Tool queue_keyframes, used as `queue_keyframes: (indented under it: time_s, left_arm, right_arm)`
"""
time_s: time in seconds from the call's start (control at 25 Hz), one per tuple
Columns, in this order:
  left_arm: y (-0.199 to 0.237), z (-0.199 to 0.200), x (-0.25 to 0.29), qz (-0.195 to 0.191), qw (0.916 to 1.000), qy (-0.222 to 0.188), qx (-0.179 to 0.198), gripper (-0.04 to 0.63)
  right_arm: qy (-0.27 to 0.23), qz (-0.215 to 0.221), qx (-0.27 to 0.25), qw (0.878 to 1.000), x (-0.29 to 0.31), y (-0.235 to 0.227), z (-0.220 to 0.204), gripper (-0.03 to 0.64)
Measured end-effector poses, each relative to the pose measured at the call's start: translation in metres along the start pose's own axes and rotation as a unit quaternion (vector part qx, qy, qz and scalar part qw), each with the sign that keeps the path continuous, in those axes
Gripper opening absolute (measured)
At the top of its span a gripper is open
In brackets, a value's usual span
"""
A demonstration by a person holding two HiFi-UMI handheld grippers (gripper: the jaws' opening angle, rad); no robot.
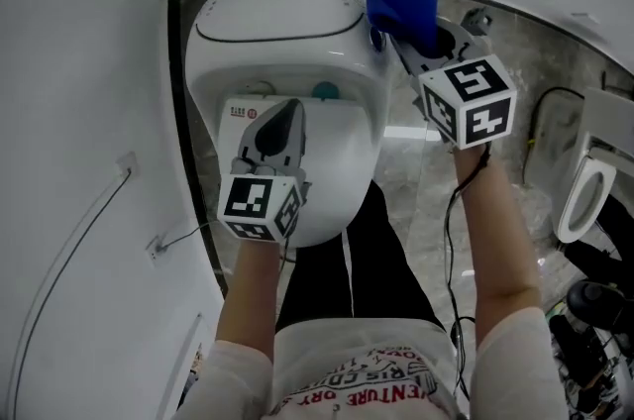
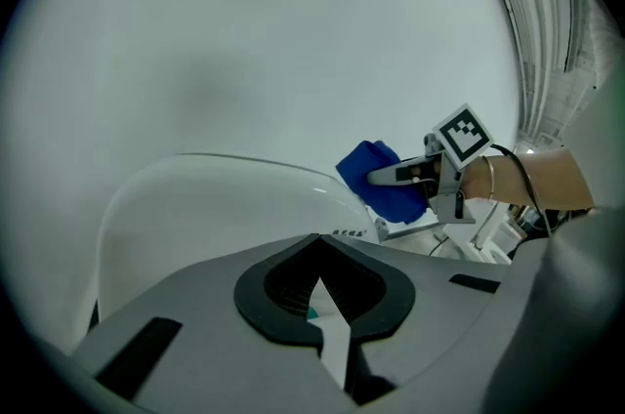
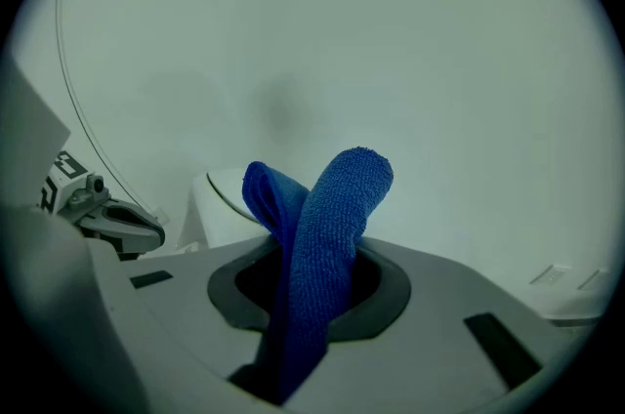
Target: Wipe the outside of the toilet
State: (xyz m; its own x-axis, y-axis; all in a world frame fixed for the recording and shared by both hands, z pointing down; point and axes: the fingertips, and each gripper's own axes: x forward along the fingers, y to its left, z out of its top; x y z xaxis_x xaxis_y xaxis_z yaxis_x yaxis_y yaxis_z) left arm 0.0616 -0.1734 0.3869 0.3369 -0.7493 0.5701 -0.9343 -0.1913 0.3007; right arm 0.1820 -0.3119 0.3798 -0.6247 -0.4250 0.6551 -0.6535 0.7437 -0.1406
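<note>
The white toilet (image 1: 297,61) stands against the wall with its lid (image 1: 337,170) down and its tank (image 1: 272,7) behind. My right gripper (image 1: 393,30) is shut on a blue cloth (image 1: 401,7) and holds it at the tank's right side; whether the cloth touches the tank I cannot tell. In the right gripper view the cloth (image 3: 322,227) sticks up folded from between the jaws. My left gripper (image 1: 284,116) hovers over the back of the lid, shut with nothing in it. From the left gripper view, the cloth (image 2: 369,170) shows beside the tank (image 2: 215,207).
The white wall (image 1: 79,61) runs close along the toilet's left, with a thin cable (image 1: 69,250) on it. A teal button (image 1: 325,91) and a label (image 1: 241,111) sit behind the lid. A second white fixture (image 1: 584,195) and cables (image 1: 550,111) lie on the marble floor (image 1: 416,180) at right.
</note>
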Motion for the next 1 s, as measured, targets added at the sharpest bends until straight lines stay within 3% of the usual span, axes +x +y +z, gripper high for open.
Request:
queue_keyframes:
  time_s: [0.28,0.44,0.72,1.0]
  left_arm:
    - [-0.013,-0.041,0.029,-0.022,0.9993,0.029,0.008,0.006]
    - [-0.028,-0.064,0.039,-0.049,0.9969,0.052,0.031,0.006]
    - [-0.060,-0.100,0.053,-0.113,0.9872,0.082,0.078,0.006]
    - [-0.088,-0.127,0.065,-0.161,0.9771,0.096,0.100,0.006]
  right_arm:
    - [0.016,0.018,0.014,1.000,0.025,-0.001,-0.060,0.072]
    - [0.013,0.023,0.020,0.999,0.023,-0.001,-0.087,0.072]
    - [0.001,0.017,0.098,0.995,0.025,-0.001,-0.152,0.072]
    - [0.010,0.021,0.120,0.992,0.024,0.016,-0.219,0.072]
